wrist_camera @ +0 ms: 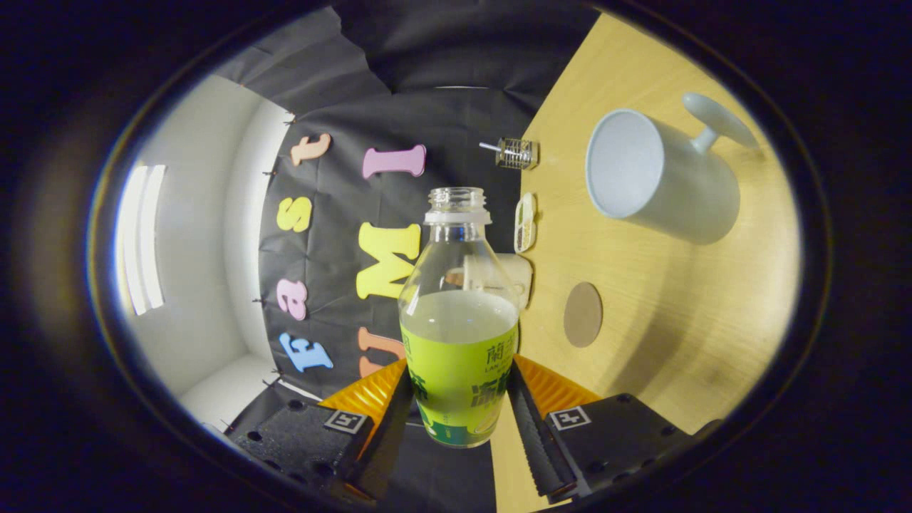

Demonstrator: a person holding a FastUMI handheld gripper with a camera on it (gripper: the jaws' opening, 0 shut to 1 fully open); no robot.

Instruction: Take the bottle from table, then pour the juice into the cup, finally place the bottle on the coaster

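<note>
The table (662,335), light wood, is taking up the right of the scene and is appearing steeply rolled, so the gripper looks turned hard sideways w/ the bottle in it. Judging by that, the pour step is in hand: bottle already lifted, tipping toward the cup, juice not yet leaving the neck.

The cup (659,178), white w/ a handle on its far side, is sitting on the table well beyond the fingers and to the right, mouth showing, inside looking empty.

The bottle (459,320) is sitting between the fingers, clear glass or plastic, cap off, white neck ring, green label round the lower half, pale cloudy juice filling to about the shoulder.

The gripper (459,410) is clamping the bottle low on the label, both orange-backed fingers pressing its sides.

The coaster (583,314), a small brown disc, is lying on the table just right of the bottle, nearer than the cup.

Next move probably needs carrying the neck over the cup's mouth, then rolling further, slowly, since the opening is narrow and the cup is still well apart.
</note>
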